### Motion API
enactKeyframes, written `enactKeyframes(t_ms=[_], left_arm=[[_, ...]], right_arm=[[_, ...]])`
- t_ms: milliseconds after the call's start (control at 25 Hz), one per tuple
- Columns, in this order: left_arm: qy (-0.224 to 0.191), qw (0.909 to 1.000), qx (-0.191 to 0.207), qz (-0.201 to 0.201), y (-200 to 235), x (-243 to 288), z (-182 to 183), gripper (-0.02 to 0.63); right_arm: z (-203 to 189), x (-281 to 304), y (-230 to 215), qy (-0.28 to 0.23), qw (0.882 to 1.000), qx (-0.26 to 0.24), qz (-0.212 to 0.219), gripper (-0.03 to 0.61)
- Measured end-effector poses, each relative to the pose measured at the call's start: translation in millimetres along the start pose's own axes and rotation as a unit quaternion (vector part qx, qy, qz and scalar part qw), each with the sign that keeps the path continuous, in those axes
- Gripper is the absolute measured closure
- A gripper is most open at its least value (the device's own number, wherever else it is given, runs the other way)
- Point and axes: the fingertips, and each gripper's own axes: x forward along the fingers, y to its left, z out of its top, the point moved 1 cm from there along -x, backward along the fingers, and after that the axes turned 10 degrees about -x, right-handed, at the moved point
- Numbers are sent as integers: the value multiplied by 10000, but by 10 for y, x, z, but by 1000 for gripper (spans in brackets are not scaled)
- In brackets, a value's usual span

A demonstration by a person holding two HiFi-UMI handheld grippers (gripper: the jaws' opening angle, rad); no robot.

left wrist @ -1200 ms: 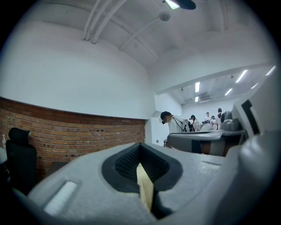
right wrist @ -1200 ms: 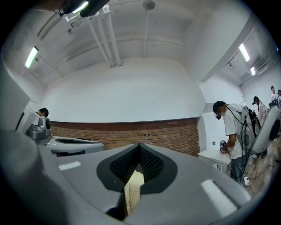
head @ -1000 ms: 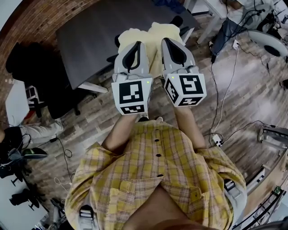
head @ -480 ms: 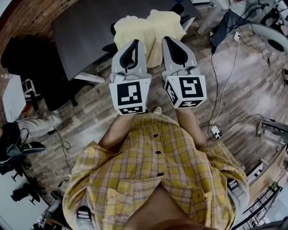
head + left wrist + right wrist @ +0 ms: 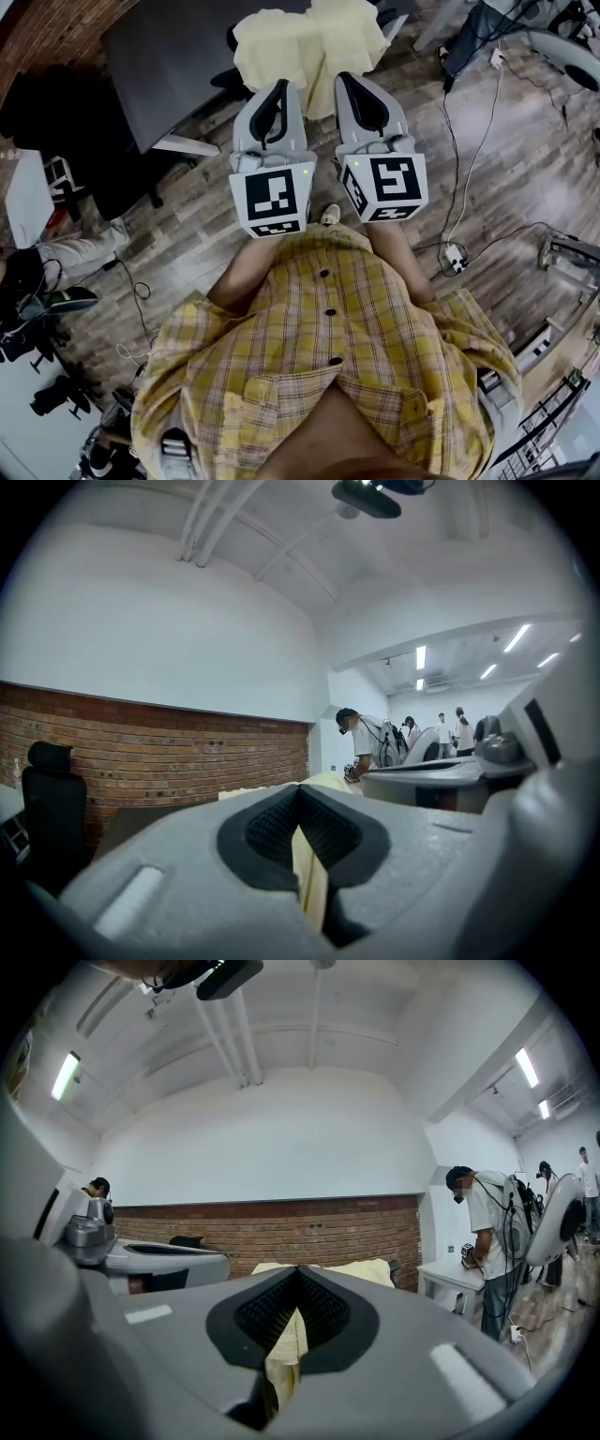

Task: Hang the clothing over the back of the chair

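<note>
The left gripper (image 5: 277,92) and the right gripper (image 5: 349,84) are held out side by side in front of the person, pointing flat ahead. Each has its jaws squeezed tight on a bit of yellow cloth (image 5: 291,42). Both arms reach forward.

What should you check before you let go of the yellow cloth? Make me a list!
1. Left gripper pinches the yellow clothing: ok.
2. Right gripper pinches it too: ok.
3. Clothing lies over the chair back: cannot tell, the chair is mostly hidden under it.
4. Clothing hangs evenly on both sides: cannot tell.
5. Clothing is clear of the table: cannot tell.
</note>
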Motion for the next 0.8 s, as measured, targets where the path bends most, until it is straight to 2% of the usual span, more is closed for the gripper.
enactKeyframes(t_ms=[800], left_arm=[[80,9999,-91,-65,-65,-231,-287,614]], right_arm=[[-265,-260,175,107,9999,45,-65,575]])
